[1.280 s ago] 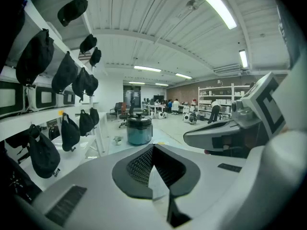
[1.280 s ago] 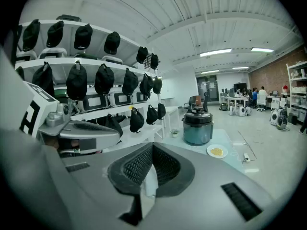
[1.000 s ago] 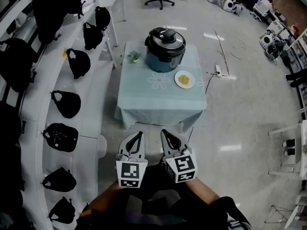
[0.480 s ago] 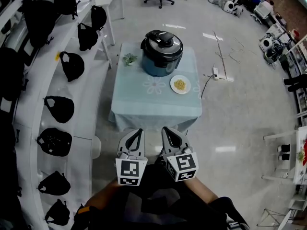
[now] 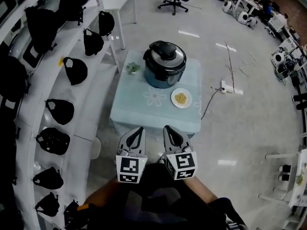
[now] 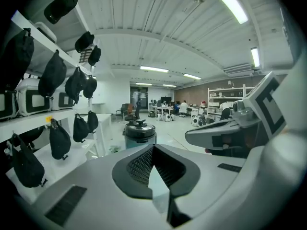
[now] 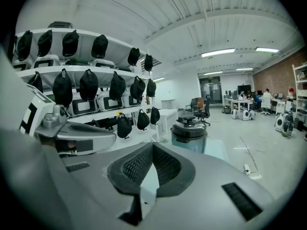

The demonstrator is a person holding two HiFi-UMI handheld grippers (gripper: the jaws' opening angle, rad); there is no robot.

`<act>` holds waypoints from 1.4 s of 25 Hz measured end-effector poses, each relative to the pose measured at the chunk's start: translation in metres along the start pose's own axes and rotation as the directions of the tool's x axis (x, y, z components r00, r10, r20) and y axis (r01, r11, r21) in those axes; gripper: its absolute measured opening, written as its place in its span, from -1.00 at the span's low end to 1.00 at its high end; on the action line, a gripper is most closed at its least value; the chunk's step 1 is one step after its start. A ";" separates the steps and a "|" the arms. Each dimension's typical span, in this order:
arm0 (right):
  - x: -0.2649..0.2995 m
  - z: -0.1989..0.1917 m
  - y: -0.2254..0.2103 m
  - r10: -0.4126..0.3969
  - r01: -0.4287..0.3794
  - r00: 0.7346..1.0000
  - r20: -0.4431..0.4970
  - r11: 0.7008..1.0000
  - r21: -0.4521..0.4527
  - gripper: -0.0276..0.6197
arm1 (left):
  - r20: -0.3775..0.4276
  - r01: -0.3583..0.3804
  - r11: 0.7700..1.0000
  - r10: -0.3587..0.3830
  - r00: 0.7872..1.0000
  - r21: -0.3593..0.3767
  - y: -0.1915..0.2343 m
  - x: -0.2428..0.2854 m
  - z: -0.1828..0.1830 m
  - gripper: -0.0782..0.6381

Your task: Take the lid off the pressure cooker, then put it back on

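The left gripper (image 5: 137,130) and right gripper (image 5: 169,128) are held with jaws pressed together, well apart from the black-lidded blue pressure cooker (image 5: 165,66).

You are wearing a dark top (image 5: 158,198) that is leaving your forearms uncovered. Your left gripper (image 5: 138,130) and right gripper (image 5: 168,128) are showing pale grey, rounded shells with black ribbed pads (image 6: 139,164) inside, and each is carrying a white cube (image 5: 130,169) printed with black square markers.
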State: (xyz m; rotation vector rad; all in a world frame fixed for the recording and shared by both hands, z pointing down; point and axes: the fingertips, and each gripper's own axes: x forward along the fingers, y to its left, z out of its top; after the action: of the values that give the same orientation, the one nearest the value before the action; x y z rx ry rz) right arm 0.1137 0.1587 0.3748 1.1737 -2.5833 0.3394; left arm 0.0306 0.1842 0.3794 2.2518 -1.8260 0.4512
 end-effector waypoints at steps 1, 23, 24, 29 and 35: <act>0.002 0.001 -0.007 0.010 -0.010 1.000 -0.004 1.000 -0.006 -0.86 | -0.006 -0.012 1.000 0.012 1.000 -0.005 -0.002 0.005 0.002 -0.76; 0.019 0.014 -0.120 0.079 -0.079 0.997 -0.001 0.997 -0.018 -0.86 | -0.033 -0.078 0.996 0.080 0.996 0.038 -0.072 0.096 0.044 -0.76; 0.021 0.015 -0.122 0.077 -0.077 0.997 -0.001 0.997 -0.018 -0.86 | -0.033 -0.073 0.997 0.075 0.997 0.039 -0.072 0.099 0.044 -0.76; 0.036 0.020 -0.130 0.042 -0.042 0.999 -0.005 0.999 -0.020 -0.85 | -0.026 -0.032 0.998 0.033 0.999 0.045 -0.066 0.118 0.047 -0.76; 0.075 0.029 -0.138 -0.024 0.023 1.000 -0.013 1.000 -0.017 -0.79 | -0.008 0.035 0.997 -0.035 0.999 0.061 -0.036 0.158 0.055 -0.76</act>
State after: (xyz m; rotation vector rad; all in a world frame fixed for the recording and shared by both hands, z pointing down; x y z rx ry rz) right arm 0.1669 0.0084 0.3870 1.1908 -2.5538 0.3184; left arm 0.1007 0.0288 0.3864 2.3155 -1.7899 0.5149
